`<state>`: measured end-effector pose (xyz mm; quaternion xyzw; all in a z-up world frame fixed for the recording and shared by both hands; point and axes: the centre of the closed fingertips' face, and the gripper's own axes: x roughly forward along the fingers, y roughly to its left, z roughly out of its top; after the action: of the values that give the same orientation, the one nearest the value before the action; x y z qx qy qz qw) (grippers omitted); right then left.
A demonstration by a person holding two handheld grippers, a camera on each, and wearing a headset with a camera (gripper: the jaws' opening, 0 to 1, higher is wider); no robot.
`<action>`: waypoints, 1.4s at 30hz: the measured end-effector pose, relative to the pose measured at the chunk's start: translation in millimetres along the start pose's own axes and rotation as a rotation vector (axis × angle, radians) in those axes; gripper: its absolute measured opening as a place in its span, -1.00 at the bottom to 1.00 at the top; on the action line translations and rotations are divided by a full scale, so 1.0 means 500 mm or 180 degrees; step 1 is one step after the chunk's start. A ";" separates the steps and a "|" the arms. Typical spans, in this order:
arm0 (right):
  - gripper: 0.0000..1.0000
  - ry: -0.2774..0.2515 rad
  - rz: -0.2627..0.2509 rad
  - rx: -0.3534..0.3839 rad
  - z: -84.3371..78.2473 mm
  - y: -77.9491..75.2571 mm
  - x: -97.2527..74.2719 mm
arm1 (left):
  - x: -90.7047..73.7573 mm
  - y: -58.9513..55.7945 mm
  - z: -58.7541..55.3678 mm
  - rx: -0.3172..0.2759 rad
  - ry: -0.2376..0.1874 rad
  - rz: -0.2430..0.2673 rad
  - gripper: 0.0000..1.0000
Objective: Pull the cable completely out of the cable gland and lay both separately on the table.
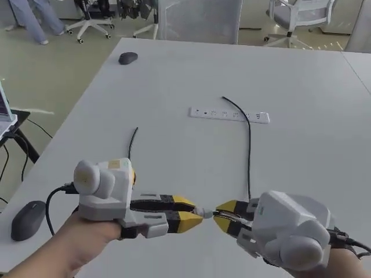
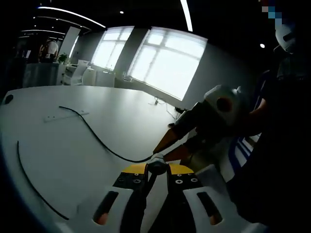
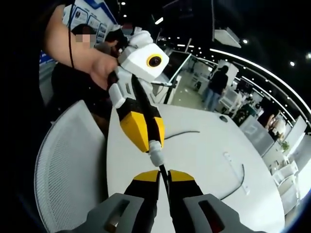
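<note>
Both grippers meet tip to tip above the near edge of the white table [image 1: 174, 87]. The left gripper [image 1: 196, 213] points right and is shut on a small pale cable gland [image 1: 204, 213]. Facing it, the right gripper [image 1: 219, 214] is shut on the black cable [image 1: 249, 150] just beside the gland. From there the cable runs away across the table and over the power strip. In the left gripper view the gland [image 2: 156, 166] sits between the yellow jaws, and the cable [image 2: 97, 139] trails off to the upper left. In the right gripper view the gland [image 3: 155, 154] stands just above my shut jaws.
A white power strip [image 1: 229, 114] lies mid-table. A short loose black cable [image 1: 133, 142] lies left of centre. One dark mouse [image 1: 127, 57] rests at the far left edge, another [image 1: 28, 220] at the near left. Office chairs [image 1: 290, 17] stand beyond the table.
</note>
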<state>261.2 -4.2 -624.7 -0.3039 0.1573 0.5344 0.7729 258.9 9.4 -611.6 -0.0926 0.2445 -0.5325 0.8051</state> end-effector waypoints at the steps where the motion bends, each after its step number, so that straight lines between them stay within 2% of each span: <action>1: -0.96 0.0007 -0.0010 -0.0010 0.000 0.000 0.001 | 0.001 -0.001 -0.001 0.0032 0.0012 0.0003 -0.69; 6: -0.98 0.0025 -0.0055 -0.0002 -0.002 -0.001 0.004 | 0.002 -0.002 -0.003 0.0049 0.0011 0.0010 -0.70; 24: -0.99 0.0064 -0.0147 0.0341 -0.026 -0.005 0.003 | 0.015 -0.004 -0.008 0.0203 0.0064 0.0018 -0.70; 30: -1.00 0.0117 -0.0236 0.0450 -0.053 -0.020 -0.002 | 0.021 -0.003 -0.008 0.0180 0.0051 0.0037 -0.70; 42: -1.00 0.0186 -0.0309 0.0657 -0.102 -0.034 -0.001 | 0.032 -0.005 -0.011 0.0157 0.0053 0.0036 -0.70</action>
<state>280.9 -41.0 -658.3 -0.2454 0.2191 0.4682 0.8201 259.3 -5.2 -620.0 -0.0668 0.2384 -0.5345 0.8080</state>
